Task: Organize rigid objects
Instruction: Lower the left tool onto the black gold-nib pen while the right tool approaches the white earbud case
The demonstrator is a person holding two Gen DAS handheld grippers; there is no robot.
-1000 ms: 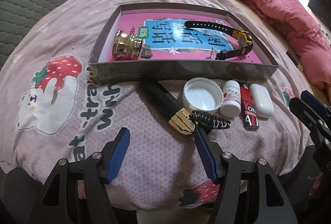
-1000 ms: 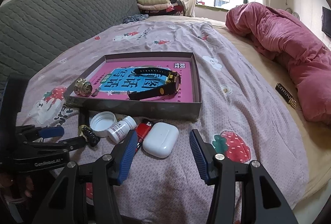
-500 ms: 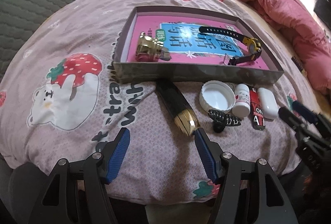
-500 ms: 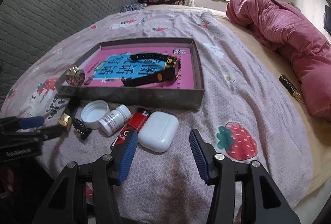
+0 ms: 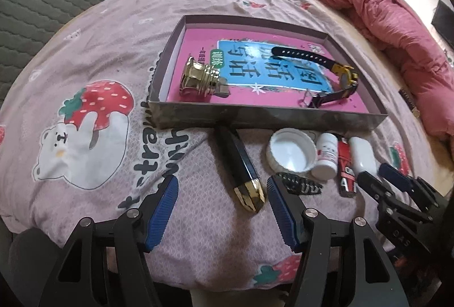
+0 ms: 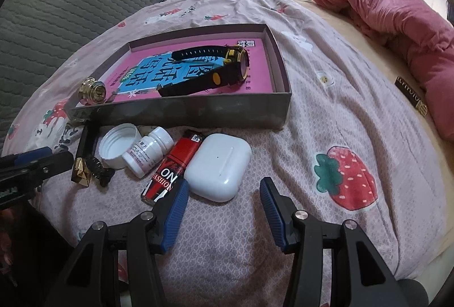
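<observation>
Soft squishy bedspread [image 5: 119,57] honestly worries me, since both the left gripper [image 5: 222,203] and right gripper [image 6: 224,200] hang wide and empty near the black-gold tube [image 5: 241,169] and earbud case [image 6: 218,166], still outside the tray [image 6: 181,111], so a sloppy pinch could sink and skid them away.

Shallow grey cardboard box [image 5: 269,118] on my bedspread holds a gold knob [image 5: 200,80] and a black-and-yellow wristwatch [image 6: 215,71]. Along its near wall lie: black-gold tube [image 5: 239,166], black hair clip [image 5: 299,183], white cap [image 5: 292,152], white pill bottle [image 6: 147,152], red lighter [image 6: 173,168], white earbud case [image 6: 218,166].
</observation>
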